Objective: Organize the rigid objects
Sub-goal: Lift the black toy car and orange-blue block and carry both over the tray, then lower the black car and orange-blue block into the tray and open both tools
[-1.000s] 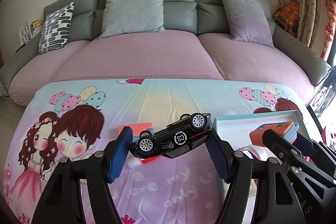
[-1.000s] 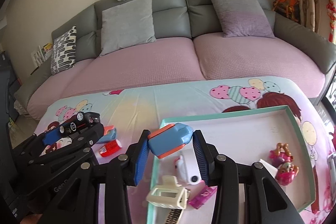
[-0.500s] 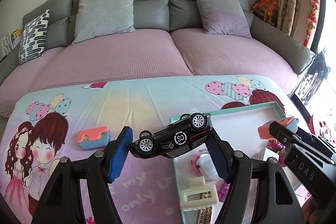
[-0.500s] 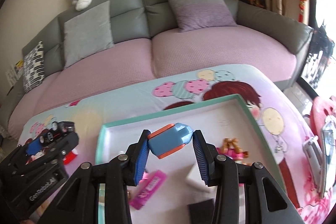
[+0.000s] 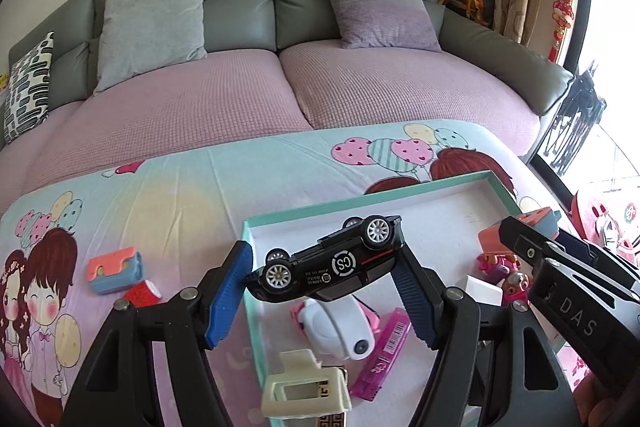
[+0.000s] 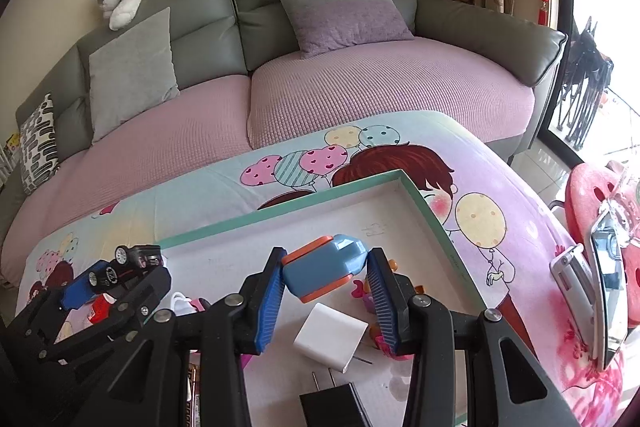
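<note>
My left gripper (image 5: 324,275) is shut on a black toy car (image 5: 326,261), held upside down above the left end of the teal-rimmed tray (image 5: 304,213). My right gripper (image 6: 326,277) is shut on a blue and orange block (image 6: 322,267), held above the right part of the tray (image 6: 432,219). The tray holds a white plug (image 6: 331,335), a black adapter (image 6: 332,407), pink figurines (image 5: 516,281), a white round gadget (image 5: 340,327), a cream clip (image 5: 306,393) and a pink bar (image 5: 384,353). A second blue and orange block (image 5: 114,269) and a red piece (image 5: 142,293) lie on the cloth left of the tray.
The table carries a cartoon-print cloth (image 5: 180,195). A sofa (image 5: 248,95) with cushions stands behind it. A phone and a mirror-like object (image 6: 600,275) lie at the table's right edge, by a pink stool (image 6: 592,195).
Both grippers have moved to the right with their loads. The car is now over the tray's left end and the block is over the tray's right part.
</note>
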`<move>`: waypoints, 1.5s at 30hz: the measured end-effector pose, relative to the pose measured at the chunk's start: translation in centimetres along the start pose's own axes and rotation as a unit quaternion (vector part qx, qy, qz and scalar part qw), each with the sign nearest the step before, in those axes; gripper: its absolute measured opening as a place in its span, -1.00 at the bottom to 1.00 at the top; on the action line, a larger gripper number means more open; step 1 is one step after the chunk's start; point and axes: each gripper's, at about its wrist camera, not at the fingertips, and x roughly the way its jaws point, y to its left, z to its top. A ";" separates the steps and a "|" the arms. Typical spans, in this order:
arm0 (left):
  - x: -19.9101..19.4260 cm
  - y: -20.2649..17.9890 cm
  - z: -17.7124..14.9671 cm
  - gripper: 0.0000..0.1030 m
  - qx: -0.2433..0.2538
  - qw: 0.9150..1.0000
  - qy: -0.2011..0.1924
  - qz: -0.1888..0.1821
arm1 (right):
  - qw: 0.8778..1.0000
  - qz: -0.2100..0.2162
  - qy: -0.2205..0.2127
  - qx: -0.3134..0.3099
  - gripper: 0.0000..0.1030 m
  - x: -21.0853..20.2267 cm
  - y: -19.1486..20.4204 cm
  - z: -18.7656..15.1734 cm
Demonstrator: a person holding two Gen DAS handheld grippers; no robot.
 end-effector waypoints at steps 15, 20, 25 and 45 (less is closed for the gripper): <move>1.9 -1.7 -0.6 0.40 0.027 0.999 0.028 0.001 | 0.999 -0.024 0.023 0.003 -0.14 1.7 -0.7 -0.5; 2.4 -1.8 -0.8 0.40 0.030 0.999 0.035 0.006 | 0.999 -0.027 0.034 0.003 -0.14 2.2 -0.7 -0.8; 2.6 -1.8 -0.8 0.39 0.031 0.999 0.040 0.009 | 0.999 -0.031 0.037 -0.002 -0.13 2.3 -0.5 -0.8; 2.5 -1.5 -0.7 0.40 0.034 0.998 0.044 0.022 | 0.998 -0.036 0.045 -0.001 0.01 2.6 -0.6 -0.8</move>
